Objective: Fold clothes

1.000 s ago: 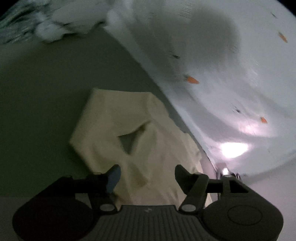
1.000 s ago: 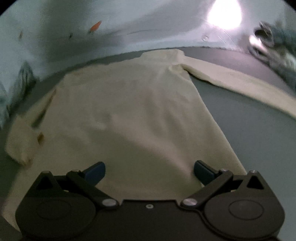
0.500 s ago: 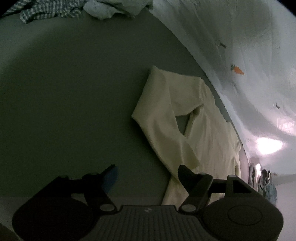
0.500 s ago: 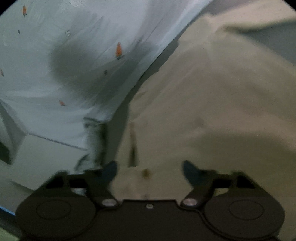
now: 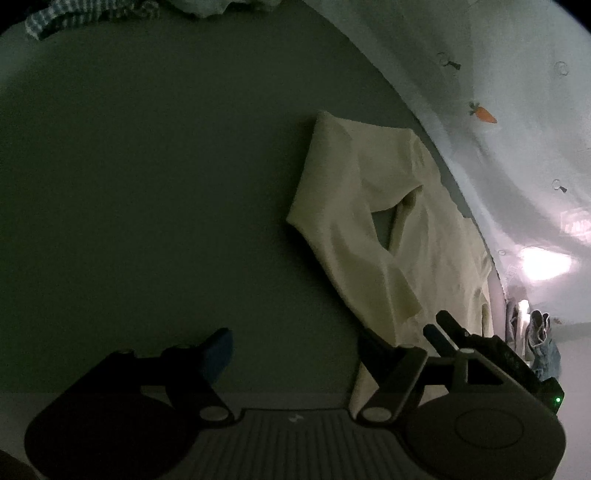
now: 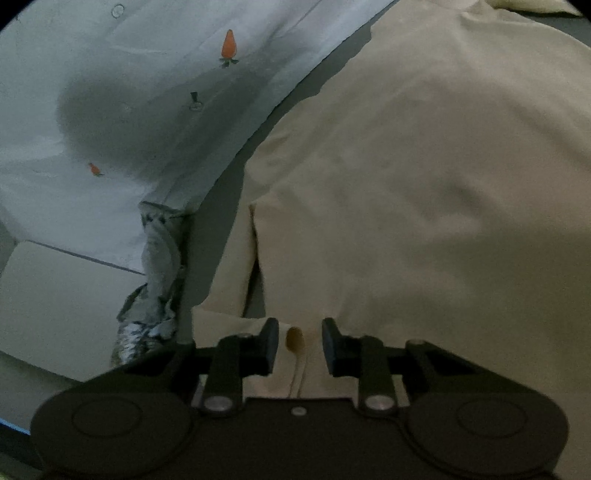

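- A cream long-sleeved top lies spread on a dark grey surface, along the edge that meets a pale sheet printed with small carrots.
- In the left wrist view one sleeve is folded back over itself, leaving a small triangular gap where the grey shows through.
- The left gripper hangs above the surface with its jaws wide and nothing between them; its right finger overlaps the lower part of the sleeve, the left one is over bare grey.
- The right gripper is low over the top's edge, jaws closing, with a fold of cream fabric and a small tan tab in the gap; the pads do not yet press on it.
- A crumpled grey-white garment lies at the surface's edge beside the top, left in the right wrist view.
- A checked cloth sits at the far edge of the surface.
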Demonstrator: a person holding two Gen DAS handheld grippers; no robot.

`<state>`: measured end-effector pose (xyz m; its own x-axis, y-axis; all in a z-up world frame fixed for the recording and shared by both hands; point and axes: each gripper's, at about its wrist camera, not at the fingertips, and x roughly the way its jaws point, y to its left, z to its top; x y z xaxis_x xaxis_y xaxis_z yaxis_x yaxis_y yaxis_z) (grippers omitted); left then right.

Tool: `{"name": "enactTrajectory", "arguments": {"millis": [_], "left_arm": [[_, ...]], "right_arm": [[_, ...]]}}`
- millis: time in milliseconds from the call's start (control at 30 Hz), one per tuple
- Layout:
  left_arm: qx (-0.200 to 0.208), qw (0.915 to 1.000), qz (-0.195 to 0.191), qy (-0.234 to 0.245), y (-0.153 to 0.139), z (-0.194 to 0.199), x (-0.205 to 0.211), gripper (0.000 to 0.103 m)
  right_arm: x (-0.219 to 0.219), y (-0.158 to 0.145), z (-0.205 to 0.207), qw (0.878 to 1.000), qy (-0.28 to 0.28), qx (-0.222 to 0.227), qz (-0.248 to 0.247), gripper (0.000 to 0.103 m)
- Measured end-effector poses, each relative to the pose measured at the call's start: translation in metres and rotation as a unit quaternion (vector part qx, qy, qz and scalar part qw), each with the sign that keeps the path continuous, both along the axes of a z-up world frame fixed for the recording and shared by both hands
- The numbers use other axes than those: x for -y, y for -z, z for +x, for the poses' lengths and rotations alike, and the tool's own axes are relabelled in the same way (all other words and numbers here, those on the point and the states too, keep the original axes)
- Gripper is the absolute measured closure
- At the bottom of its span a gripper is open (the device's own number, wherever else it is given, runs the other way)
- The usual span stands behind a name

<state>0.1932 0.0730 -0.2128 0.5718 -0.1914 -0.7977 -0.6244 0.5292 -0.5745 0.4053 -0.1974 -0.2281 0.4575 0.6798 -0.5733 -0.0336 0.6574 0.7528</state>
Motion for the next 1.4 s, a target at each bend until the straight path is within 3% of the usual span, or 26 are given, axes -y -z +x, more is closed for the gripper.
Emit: {"name": "enactTrajectory", "arguments": {"millis": [300,400,467,567,700,867,1000,1167,1233,1400], "left_arm": [[-0.008,0.9995,0.026,-0.017,-0.004,0.005,0.010,0.024],[-0.009,0.9978,0.032,-0.057,-0.008,0.003,0.018,0.024],[-0.007,0.9963,0.037,-0.077,-0.011,0.003,0.028,0.024],[-0.004,0.9941,0.048,-0.098,-0.017,0.005,0.045,0.024],[0.001,0.9900,0.059,-0.128,-0.020,0.010,0.071,0.024],[-0.008,0.9847,0.104,-0.140,-0.026,0.028,0.117,0.024],[-0.006,0.9831,0.130,-0.129,-0.030,0.048,0.157,0.024],[-0.029,0.9808,0.138,-0.134,-0.023,0.064,0.193,0.024],[-0.040,0.9797,0.138,-0.140,-0.017,0.067,0.203,0.024],[-0.071,0.9753,0.165,-0.129,-0.015,0.082,0.218,0.023]], "right_arm": [[-0.029,0.003,0.018,0.995,-0.085,0.033,-0.042,0.075],[-0.033,0.000,0.020,0.989,-0.133,0.039,-0.044,0.100],[-0.030,-0.009,0.021,0.984,-0.162,0.059,-0.041,0.101],[-0.005,-0.026,0.028,0.983,-0.159,0.086,-0.030,0.101],[0.067,-0.050,0.048,0.991,-0.090,0.100,0.003,0.101],[0.185,-0.067,0.074,0.992,0.025,0.121,-0.033,0.101],[0.266,-0.061,0.087,0.989,0.104,0.097,-0.039,0.101],[0.303,-0.046,0.097,0.990,0.093,0.073,-0.074,0.091],[0.306,-0.038,0.101,0.991,0.075,0.066,-0.085,0.078],[0.303,-0.019,0.114,0.993,0.041,0.052,-0.097,0.063]]}}
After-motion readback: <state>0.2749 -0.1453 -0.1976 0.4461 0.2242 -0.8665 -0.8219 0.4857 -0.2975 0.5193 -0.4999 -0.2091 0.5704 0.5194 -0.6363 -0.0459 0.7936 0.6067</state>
